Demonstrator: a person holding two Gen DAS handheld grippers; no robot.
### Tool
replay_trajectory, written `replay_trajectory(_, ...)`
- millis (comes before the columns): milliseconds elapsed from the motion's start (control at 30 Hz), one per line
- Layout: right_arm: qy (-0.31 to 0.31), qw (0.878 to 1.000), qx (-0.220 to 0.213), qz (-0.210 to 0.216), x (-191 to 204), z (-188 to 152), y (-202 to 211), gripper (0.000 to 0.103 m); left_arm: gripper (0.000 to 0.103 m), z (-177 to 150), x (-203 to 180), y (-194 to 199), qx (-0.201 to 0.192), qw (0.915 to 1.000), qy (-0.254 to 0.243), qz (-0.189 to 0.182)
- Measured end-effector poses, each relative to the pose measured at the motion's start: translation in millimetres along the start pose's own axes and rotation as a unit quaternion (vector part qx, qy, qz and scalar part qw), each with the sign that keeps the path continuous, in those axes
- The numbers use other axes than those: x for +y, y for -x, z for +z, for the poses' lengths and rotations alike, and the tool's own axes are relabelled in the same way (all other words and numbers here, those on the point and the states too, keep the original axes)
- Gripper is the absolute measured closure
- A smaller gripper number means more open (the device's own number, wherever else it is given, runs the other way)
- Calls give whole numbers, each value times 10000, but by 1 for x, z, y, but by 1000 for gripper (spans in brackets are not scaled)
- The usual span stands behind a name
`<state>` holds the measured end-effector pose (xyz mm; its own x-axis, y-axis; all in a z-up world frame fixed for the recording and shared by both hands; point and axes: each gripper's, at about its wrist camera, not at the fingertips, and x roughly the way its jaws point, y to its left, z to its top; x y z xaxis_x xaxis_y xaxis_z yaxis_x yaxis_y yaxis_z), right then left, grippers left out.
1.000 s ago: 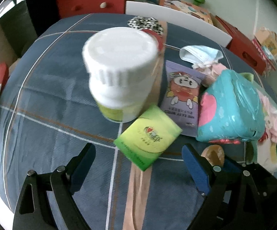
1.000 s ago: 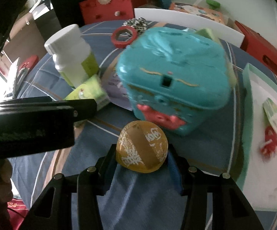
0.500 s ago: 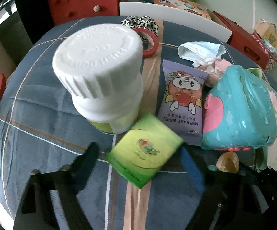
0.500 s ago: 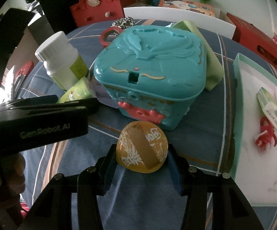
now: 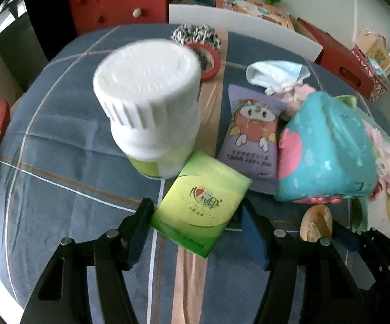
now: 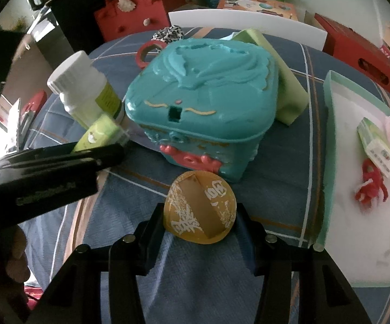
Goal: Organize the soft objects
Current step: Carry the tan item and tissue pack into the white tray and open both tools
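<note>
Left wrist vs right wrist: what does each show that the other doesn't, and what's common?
Only the left wrist view shows the purple baby wipes pack, the blue face mask, and the left gripper open around the green tissue pack.

Only the right wrist view shows the white tray with a red yarn piece in it, the green sponge leaning behind the box, and the right gripper shut on the gold disc.

Both show the white bottle, the teal box, the red tape roll and the plaid tablecloth.

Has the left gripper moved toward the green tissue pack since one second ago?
Yes. The left gripper has advanced: its open jaws now flank the green tissue pack, which earlier lay ahead of them, beside the white bottle.
</note>
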<state>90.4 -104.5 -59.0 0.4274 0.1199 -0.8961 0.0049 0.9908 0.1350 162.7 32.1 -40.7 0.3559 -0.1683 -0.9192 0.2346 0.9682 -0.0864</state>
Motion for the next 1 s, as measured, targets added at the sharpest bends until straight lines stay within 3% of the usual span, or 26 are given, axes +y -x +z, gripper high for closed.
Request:
replay_trajectory(367, -100, 9996, -162, 185, -12, -2, 32, 51, 38, -5, -7, 38, -412, 9990, -41, 148)
replay_trajectory(533, -61, 9991, -313, 277, -8, -8, 49, 51, 38, -6, -13, 57, -638, 9979, 59, 26)
replay_trajectory(800, 113, 9939, -1044, 336, -4, -5, 112, 51, 38, -2, -22, 97, -1171, 9931, 35, 67)
replay_trajectory(1000, -220, 9895, -1425, 36, -32, 1, 132, 51, 38, 4, -37, 109, -1317, 9913, -62, 3)
